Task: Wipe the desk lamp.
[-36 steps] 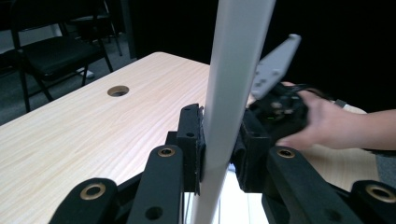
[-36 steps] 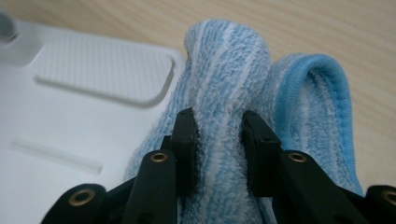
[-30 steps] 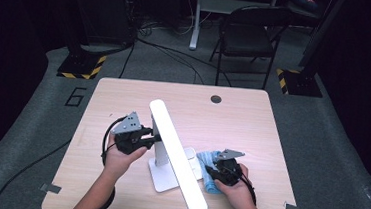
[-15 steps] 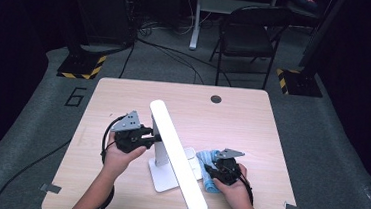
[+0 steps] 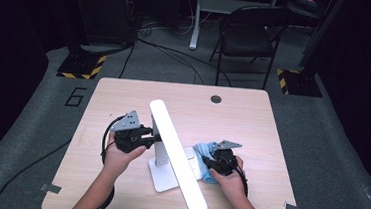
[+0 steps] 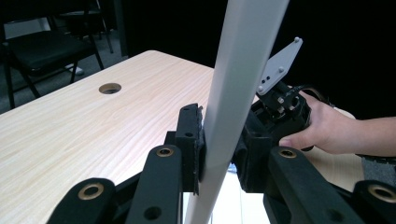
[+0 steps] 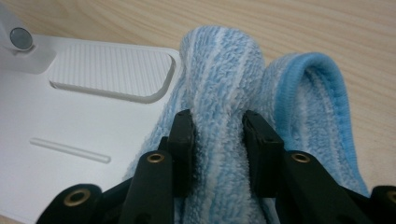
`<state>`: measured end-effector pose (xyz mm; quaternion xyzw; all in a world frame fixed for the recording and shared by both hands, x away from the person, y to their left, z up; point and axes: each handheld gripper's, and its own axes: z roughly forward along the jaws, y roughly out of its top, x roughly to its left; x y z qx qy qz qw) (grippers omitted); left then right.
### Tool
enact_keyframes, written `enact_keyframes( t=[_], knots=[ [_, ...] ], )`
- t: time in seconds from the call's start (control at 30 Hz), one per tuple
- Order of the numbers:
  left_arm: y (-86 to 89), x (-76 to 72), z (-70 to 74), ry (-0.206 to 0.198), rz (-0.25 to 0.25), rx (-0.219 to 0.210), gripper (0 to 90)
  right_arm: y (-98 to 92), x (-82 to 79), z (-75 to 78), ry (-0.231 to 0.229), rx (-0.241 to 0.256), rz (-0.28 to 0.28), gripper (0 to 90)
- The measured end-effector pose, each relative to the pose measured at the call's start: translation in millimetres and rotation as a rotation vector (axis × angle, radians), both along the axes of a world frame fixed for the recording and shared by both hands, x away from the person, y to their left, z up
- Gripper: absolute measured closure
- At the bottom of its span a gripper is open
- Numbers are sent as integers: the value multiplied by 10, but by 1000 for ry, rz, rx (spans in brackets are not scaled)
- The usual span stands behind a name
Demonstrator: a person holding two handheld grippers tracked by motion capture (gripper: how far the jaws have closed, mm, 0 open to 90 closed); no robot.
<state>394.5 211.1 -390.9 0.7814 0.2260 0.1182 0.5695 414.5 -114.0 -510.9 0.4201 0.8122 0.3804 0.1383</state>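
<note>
A white desk lamp stands mid-table, its long light bar (image 5: 174,154) slanting over a flat white base (image 5: 163,179). My left gripper (image 5: 147,137) is shut on the lamp's thin white post (image 6: 233,93), one black pad pressing each side. My right gripper (image 5: 210,162) is shut on a bunched blue and white striped cloth (image 7: 224,93), and the cloth (image 5: 204,158) rests against the right edge of the lamp base (image 7: 70,121). In the left gripper view, the right gripper (image 6: 280,102) and the hand holding it sit just behind the post.
The wooden table (image 5: 232,123) has a round cable hole (image 5: 216,99) near its far edge. A black folding chair (image 5: 246,39) stands on the floor beyond the table. Yellow and black striped stand feet (image 5: 78,66) sit at the back left and right.
The right gripper with the cloth has slid slightly nearer along the lamp base. The left gripper keeps its hold on the post.
</note>
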Motion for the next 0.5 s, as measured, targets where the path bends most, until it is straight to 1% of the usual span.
enact_keyframes(
  t=[0.03, 0.07, 0.1, 0.13, 0.2, 0.27, 0.3, 0.33, 0.37, 0.4, 0.43, 0.5],
  knots=[
    [0, 1, 0, 0, 2, -1, 738, -5, -10, 17, -2, -1, -1, 669],
    [-1, 0, -2, 0, 7, -4, 737, -2, -28, 25, -7, 11, -13, 670],
    [0, 2, -4, 5, 8, -9, 736, -16, -43, 43, -19, 11, -6, 670],
    [-4, -1, -13, 16, 15, -24, 734, -31, -68, 61, -24, 18, -2, 671],
    [1, 3, -15, 14, 15, -23, 732, -61, -115, 84, -32, 43, 3, 671],
    [-2, -1, -16, 13, 17, -23, 732, -104, -193, 118, -21, 95, 11, 671],
    [-9, -6, -17, 18, 18, -28, 732, -123, -229, 126, -21, 108, 21, 670],
    [-10, -4, -15, 11, 17, -21, 733, -135, -310, 142, -19, 117, 42, 669],
    [-18, -4, -16, 7, 14, -21, 733, -135, -310, 142, -19, 117, 42, 669],
    [-28, -9, -16, 9, 15, -24, 734, -123, -354, 146, -23, 114, 52, 668],
    [-35, -11, -13, 6, 13, -16, 734, -102, -407, 154, -25, 107, 62, 667],
    [-47, -15, -15, 9, 7, -16, 734, -34, -512, 179, -39, 86, 93, 664]
  ],
)
